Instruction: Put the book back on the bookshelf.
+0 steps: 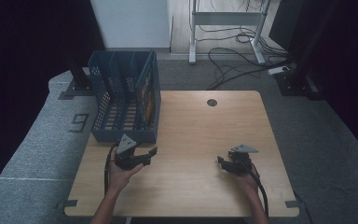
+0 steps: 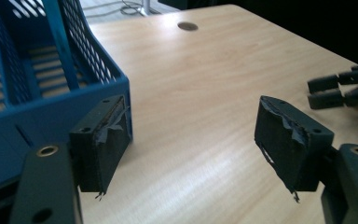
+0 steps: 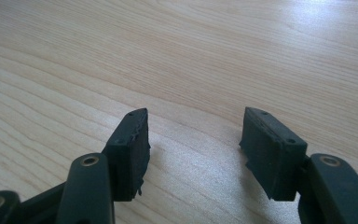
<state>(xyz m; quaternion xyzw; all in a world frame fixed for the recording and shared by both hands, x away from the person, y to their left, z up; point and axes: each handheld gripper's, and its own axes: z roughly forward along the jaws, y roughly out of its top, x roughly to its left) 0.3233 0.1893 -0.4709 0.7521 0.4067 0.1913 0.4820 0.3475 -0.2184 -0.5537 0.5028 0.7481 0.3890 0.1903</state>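
Flanking left claw (image 2: 191, 144): blue basket (image 2: 51, 93) | right claw (image 3: 193, 149): bare table (image 3: 214, 56)

left gripper (image 1: 145, 152): jaws apart, empty | right gripper (image 1: 223, 162): jaws apart, empty

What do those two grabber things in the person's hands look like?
Both are black. The left gripper and the right gripper each carry a grey three-cornered plate on top and trail a black cable back along the forearm. Each has two black jaws with flat, blocky pads whose covering looks worn and frayed at the edges. The forearms are bare, with no sleeves in sight.
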